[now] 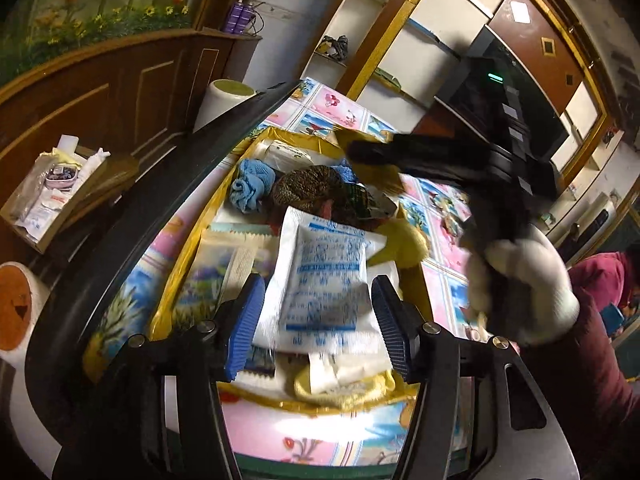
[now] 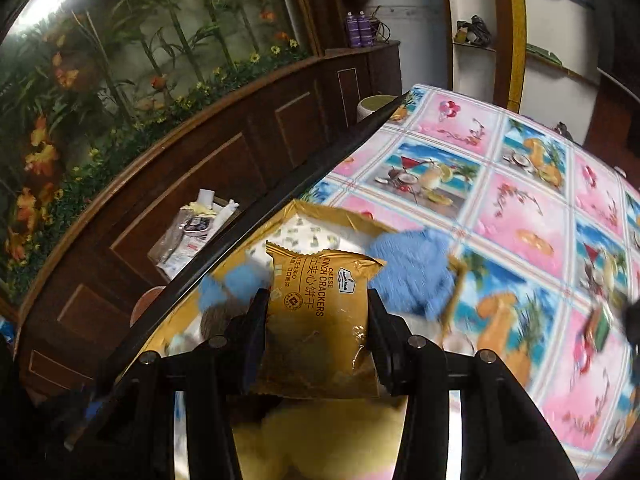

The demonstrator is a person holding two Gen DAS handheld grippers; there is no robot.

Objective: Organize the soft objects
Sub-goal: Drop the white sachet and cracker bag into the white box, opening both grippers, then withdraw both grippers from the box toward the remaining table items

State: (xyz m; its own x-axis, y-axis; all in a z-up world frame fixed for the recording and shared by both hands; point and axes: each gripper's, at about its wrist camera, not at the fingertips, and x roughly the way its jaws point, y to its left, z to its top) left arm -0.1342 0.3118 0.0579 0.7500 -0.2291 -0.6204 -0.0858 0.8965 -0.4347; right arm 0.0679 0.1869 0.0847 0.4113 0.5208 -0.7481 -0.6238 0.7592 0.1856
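My left gripper (image 1: 318,320) hangs over a gold tray (image 1: 176,280) full of soft things, jaws apart around a white packet with blue print (image 1: 324,280); whether the pads touch it I cannot tell. In the tray lie a blue cloth (image 1: 252,186), a brown knitted piece (image 1: 312,192) and a yellow cloth (image 1: 404,240). My right gripper (image 2: 316,320) is shut on a gold cracker packet (image 2: 320,320) above the tray's far end (image 2: 316,210), near a blue fluffy cloth (image 2: 408,268). In the left wrist view the right gripper (image 1: 360,152) reaches over the tray.
The tray sits on a table with a pink and blue picture cloth (image 2: 520,208) and a black edge (image 2: 280,196). A cardboard box of packets (image 1: 52,196) stands on the floor to the left, by a wooden panel wall (image 2: 200,160). White stools (image 1: 224,100) stand beside the table.
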